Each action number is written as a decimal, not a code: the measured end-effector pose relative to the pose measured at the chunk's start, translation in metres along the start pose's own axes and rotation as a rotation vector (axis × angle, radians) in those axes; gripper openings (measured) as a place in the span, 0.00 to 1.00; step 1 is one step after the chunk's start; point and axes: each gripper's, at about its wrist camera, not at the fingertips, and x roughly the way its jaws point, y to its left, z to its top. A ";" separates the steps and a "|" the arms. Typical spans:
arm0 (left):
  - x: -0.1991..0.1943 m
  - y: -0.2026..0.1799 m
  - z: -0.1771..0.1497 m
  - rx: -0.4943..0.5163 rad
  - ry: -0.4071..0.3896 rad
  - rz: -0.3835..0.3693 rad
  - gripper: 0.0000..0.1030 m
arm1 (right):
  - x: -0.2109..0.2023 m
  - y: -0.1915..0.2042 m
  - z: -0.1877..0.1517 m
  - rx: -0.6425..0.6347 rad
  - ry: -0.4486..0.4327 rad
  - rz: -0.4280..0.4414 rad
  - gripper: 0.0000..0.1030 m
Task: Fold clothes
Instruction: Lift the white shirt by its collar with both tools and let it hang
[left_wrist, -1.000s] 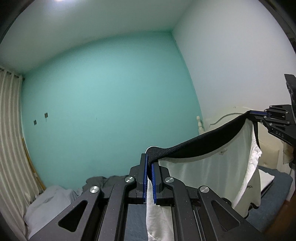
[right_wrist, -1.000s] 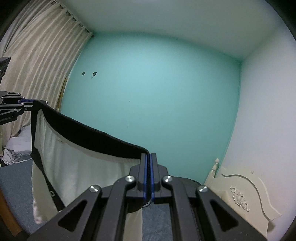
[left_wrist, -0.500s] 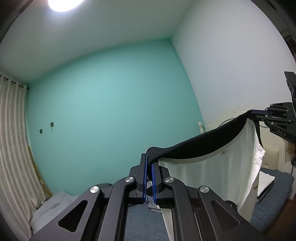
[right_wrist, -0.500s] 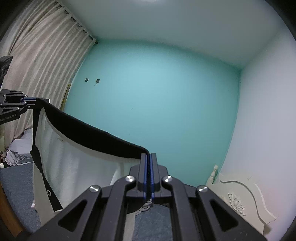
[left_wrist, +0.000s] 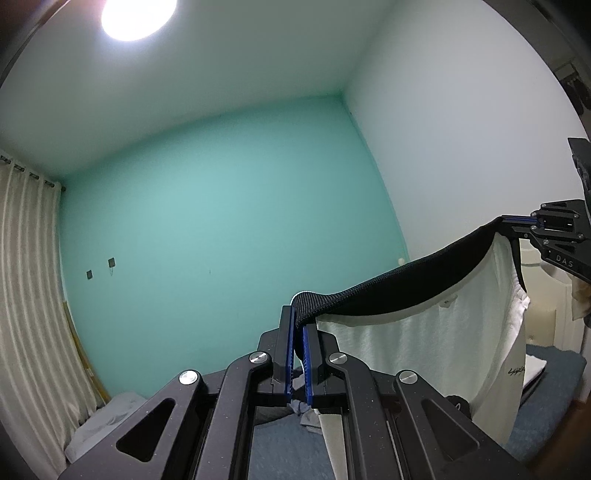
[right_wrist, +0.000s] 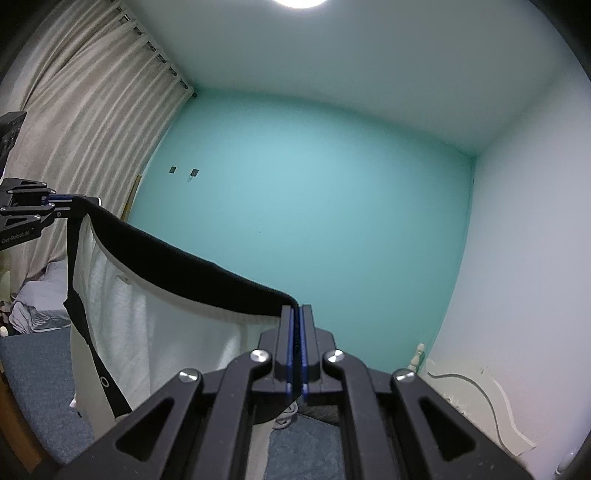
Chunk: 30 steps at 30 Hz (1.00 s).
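A white garment with a black waistband hangs stretched in the air between both grippers. My left gripper is shut on one end of the waistband. My right gripper is shut on the other end and shows at the right edge of the left wrist view. In the right wrist view the black band sags from the left gripper toward my fingers, and the white cloth drapes below with a black drawstring dangling. Small dark lettering marks the cloth's lower corner.
A blue-grey bed surface lies below, with crumpled grey and pale clothes near the striped curtain. A cream carved headboard stands at the right. The teal wall and a ceiling lamp fill the background.
Both grippers have lifted and tilted upward with the garment held taut between them; more ceiling and the lamp have come into view, and the bed has dropped lower.
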 end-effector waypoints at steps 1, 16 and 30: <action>-0.002 0.000 0.000 -0.001 -0.001 -0.001 0.04 | -0.001 0.000 0.000 -0.003 -0.001 0.001 0.02; 0.060 0.006 -0.070 -0.030 0.139 -0.047 0.04 | 0.052 -0.002 -0.059 0.015 0.131 0.057 0.02; 0.208 -0.031 -0.216 -0.034 0.410 -0.086 0.04 | 0.215 0.034 -0.206 0.039 0.427 0.104 0.02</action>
